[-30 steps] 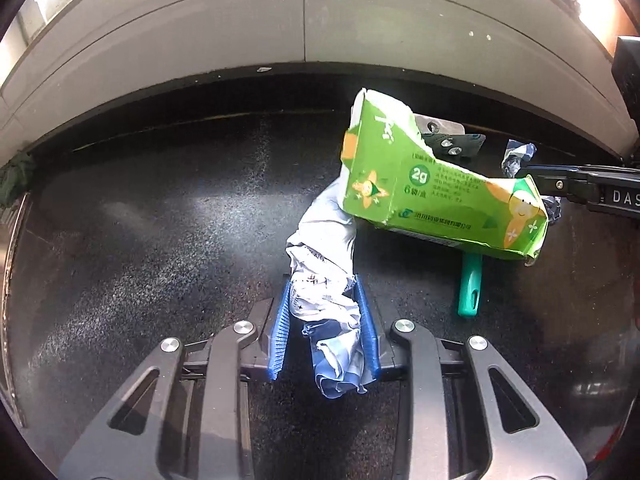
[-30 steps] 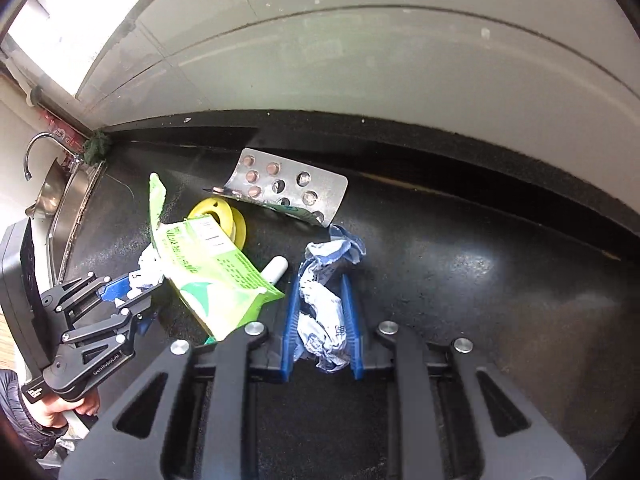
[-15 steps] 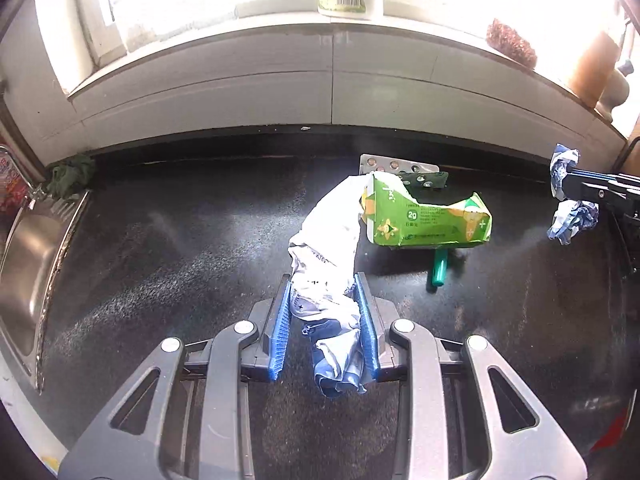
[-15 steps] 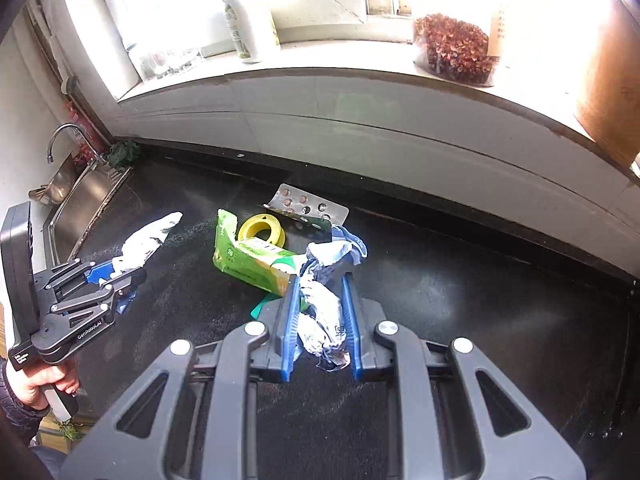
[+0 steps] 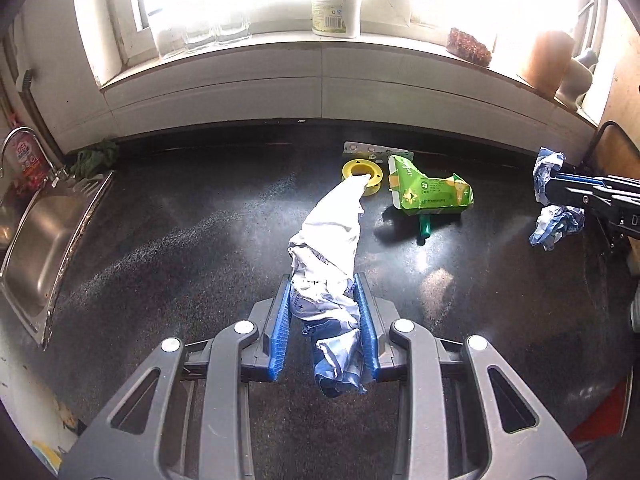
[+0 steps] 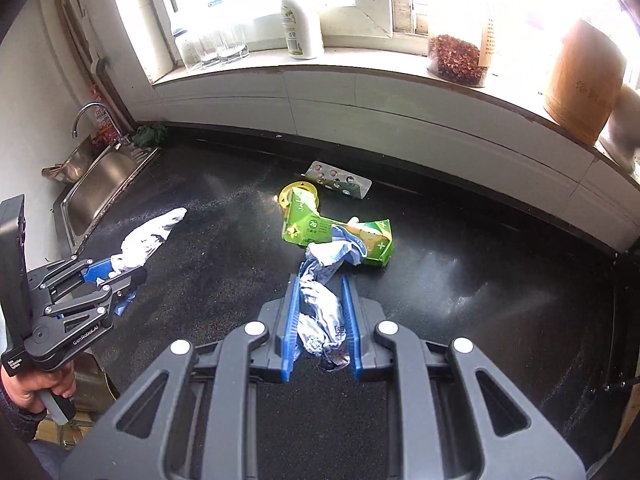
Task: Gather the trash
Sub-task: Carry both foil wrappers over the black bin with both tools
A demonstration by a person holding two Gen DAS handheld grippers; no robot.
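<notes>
My left gripper (image 5: 323,285) is shut on a crumpled white and blue wrapper (image 5: 334,252), held above the black counter (image 5: 180,264). It also shows in the right wrist view (image 6: 120,269) at the left. My right gripper (image 6: 320,280) is shut on a crumpled blue and white wrapper (image 6: 322,304); it also shows at the right of the left wrist view (image 5: 550,196). On the counter lie a crushed green box (image 5: 430,194), a yellow ring (image 5: 362,172), a silver pill blister (image 6: 338,180) and a green-handled thing (image 5: 425,228) under the box.
A steel sink (image 5: 38,248) with a tap is at the counter's left end. The windowsill holds a white bottle (image 6: 300,16), glasses (image 6: 214,46), a jar of dried red bits (image 6: 454,54) and a wooden canister (image 6: 582,80). A green rag (image 5: 94,156) lies by the sink.
Both grippers have lifted up and pulled back from the trash pile, each keeping its wrapper. The green box, yellow ring and blister stay on the counter, now farther away.
</notes>
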